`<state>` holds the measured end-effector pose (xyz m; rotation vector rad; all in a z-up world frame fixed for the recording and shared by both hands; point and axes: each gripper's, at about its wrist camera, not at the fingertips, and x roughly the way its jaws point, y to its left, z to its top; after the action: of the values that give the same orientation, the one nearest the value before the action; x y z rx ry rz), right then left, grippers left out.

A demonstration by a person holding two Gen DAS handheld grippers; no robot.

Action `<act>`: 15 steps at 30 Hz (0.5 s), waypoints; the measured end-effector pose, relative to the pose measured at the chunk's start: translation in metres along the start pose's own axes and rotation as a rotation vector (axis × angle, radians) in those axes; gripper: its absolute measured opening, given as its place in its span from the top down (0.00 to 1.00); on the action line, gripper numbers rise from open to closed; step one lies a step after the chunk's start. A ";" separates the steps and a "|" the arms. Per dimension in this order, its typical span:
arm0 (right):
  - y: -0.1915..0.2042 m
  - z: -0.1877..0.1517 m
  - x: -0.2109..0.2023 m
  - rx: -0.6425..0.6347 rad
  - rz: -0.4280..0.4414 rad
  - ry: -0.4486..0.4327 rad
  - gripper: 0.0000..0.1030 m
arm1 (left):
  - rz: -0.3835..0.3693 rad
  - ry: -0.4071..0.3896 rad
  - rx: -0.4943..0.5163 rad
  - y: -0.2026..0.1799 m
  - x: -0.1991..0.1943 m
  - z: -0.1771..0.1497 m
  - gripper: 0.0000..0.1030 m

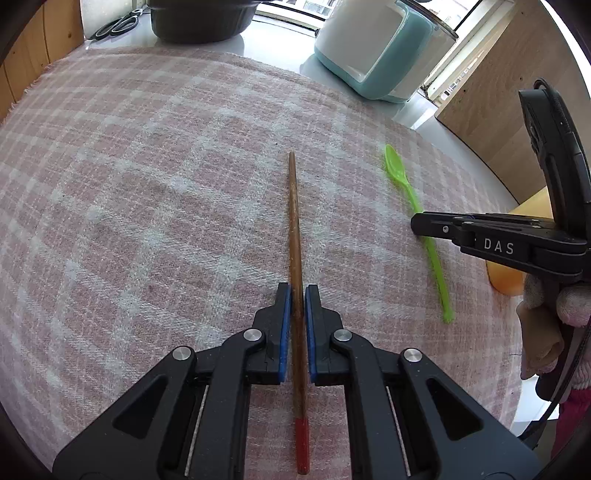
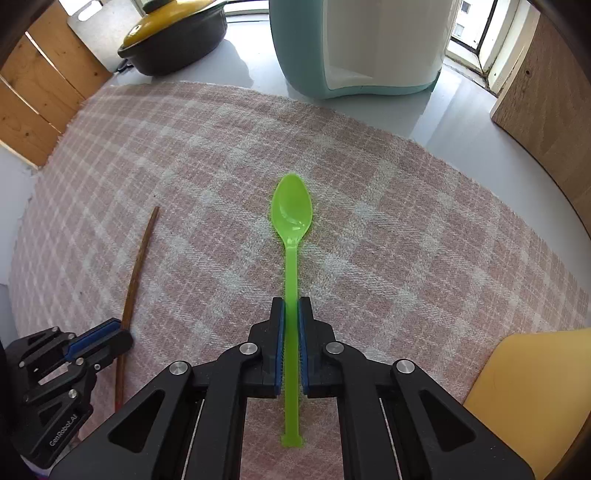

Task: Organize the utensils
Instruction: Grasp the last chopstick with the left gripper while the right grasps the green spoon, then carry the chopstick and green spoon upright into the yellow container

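A brown wooden chopstick (image 1: 294,221) with a red end lies on the pink plaid cloth (image 1: 147,166), pointing away from me. My left gripper (image 1: 296,291) is shut on its shaft, blue pads pressed against both sides. To the right lies a bright green plastic spoon (image 2: 291,210), bowl up and far end away. My right gripper (image 2: 291,304) is shut on the spoon's thin handle, low over the cloth. From the left wrist view the right gripper (image 1: 417,221) crosses the green spoon (image 1: 396,168). The right wrist view shows the chopstick (image 2: 142,258) and left gripper (image 2: 122,334) at the lower left.
A teal and white appliance (image 2: 354,44) stands at the back on the white counter. A dark pot with a yellow lid (image 2: 173,33) sits at the back left, with scissors (image 1: 118,24) beside it. A yellow board (image 2: 535,398) lies at the cloth's right edge. Wooden panels flank both sides.
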<state>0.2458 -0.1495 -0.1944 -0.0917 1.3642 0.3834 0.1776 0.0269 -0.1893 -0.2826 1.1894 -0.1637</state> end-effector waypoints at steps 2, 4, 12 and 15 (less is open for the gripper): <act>0.001 -0.011 -0.002 -0.007 0.006 0.001 0.95 | -0.007 -0.006 -0.011 0.001 0.000 0.000 0.95; -0.005 -0.015 -0.008 -0.003 0.014 -0.005 0.95 | -0.024 -0.010 -0.036 0.003 0.001 0.002 0.96; -0.017 -0.048 -0.027 0.060 0.062 -0.058 0.95 | -0.060 -0.026 -0.078 0.001 -0.011 -0.010 0.96; -0.015 -0.053 -0.036 0.063 0.068 -0.083 0.95 | -0.066 -0.040 -0.070 -0.005 -0.019 -0.017 0.96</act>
<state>0.1952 -0.1864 -0.1733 0.0223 1.2990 0.3966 0.1552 0.0249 -0.1769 -0.3846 1.1479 -0.1733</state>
